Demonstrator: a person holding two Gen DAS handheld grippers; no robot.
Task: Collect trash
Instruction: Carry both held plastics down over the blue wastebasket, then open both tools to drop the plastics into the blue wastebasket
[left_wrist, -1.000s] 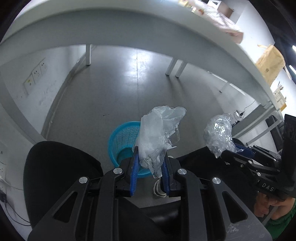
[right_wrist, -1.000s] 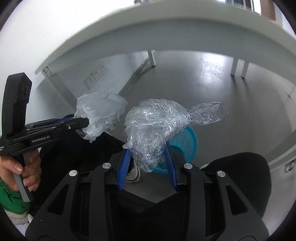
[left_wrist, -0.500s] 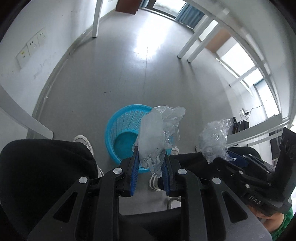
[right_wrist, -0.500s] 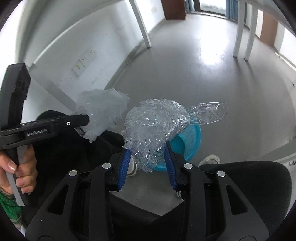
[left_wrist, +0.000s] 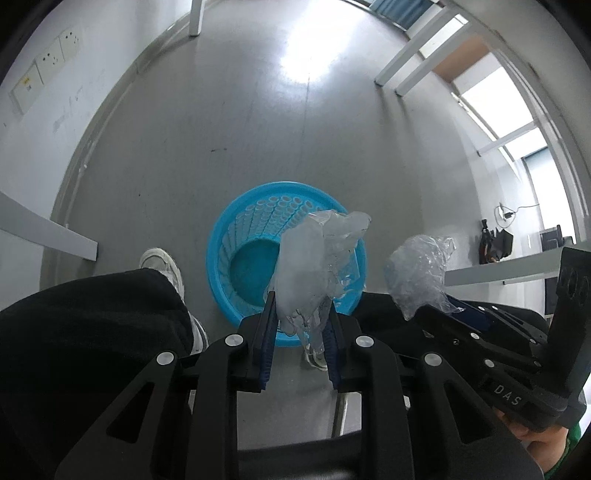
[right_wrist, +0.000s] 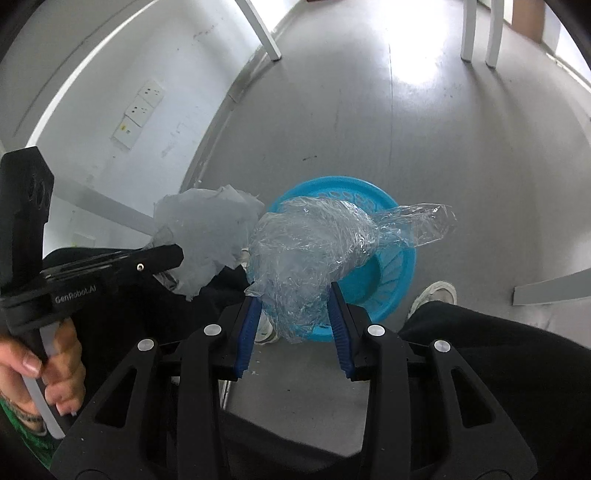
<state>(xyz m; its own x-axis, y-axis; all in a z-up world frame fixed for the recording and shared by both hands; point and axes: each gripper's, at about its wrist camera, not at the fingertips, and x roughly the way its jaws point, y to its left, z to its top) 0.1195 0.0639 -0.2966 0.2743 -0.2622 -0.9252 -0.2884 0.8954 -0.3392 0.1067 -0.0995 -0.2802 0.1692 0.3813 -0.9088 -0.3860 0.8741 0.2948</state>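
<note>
Left gripper (left_wrist: 299, 314) is clamped on a cloudy plastic wad (left_wrist: 310, 266), hanging right over the blue basket (left_wrist: 236, 236) on the grey floor (left_wrist: 229, 122). Off to the right, the right gripper (left_wrist: 436, 310) pinches a crinkly clear wrap (left_wrist: 417, 273). White sneaker (left_wrist: 162, 264) near left.

Below your grippers the blue basket (left_wrist: 258, 236) stands open on the grey floor (left_wrist: 258, 110), and its mouth is free — nothing covers it. Your left gripper (left_wrist: 299, 314) and right gripper (right_wrist: 295, 314) each hold a plastic wad, the milky plastic (left_wrist: 303, 266) and the clear wrap (right_wrist: 314, 251), and these hang between you and the rim. Your black-trousered knees (left_wrist: 92, 314) and white shoe (left_wrist: 162, 262) crowd the near side of the basket. Farther off, the floor is open up to the white table legs (left_wrist: 391, 70).
</note>
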